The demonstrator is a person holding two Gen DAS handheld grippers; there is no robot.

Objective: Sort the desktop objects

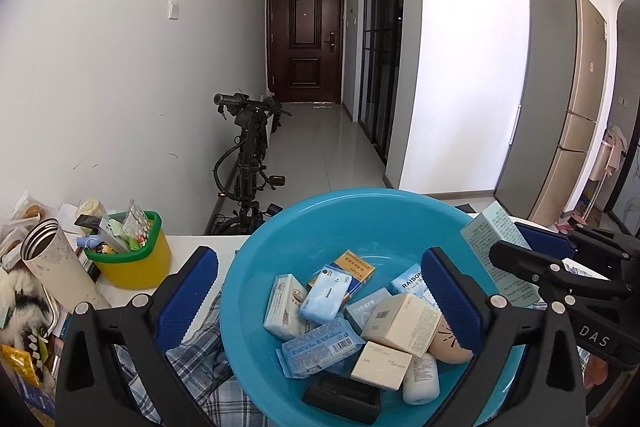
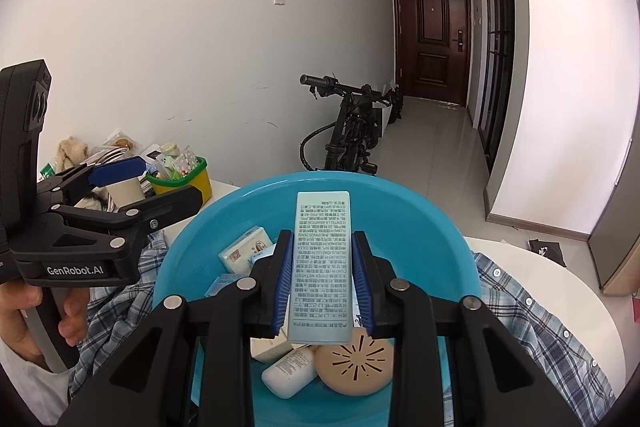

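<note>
A blue basin [image 1: 280, 227] [image 2: 240, 203] holds several small items: a blue tissue pack [image 1: 326, 293], an orange box [image 1: 356, 265], cream boxes [image 1: 400, 319], a black case [image 1: 342, 397], a white bottle [image 2: 290, 371] and a round beige case [image 2: 356, 363]. My left gripper [image 1: 320, 291] [image 2: 160, 183] hangs open and wide over the basin, nothing between its fingers. My right gripper [image 2: 322, 239] [image 1: 508, 241] is shut on a tall pale-green printed box [image 2: 322, 267] [image 1: 496, 251], held above the basin's right side.
A yellow tub with a green rim [image 1: 132, 259], stuffed with small things, and a steel tumbler [image 1: 52, 259] stand at the left among clutter. Plaid cloth [image 1: 200, 359] lies under the basin on the white table [image 2: 560, 291]. A bicycle [image 1: 248, 155] leans by the wall beyond.
</note>
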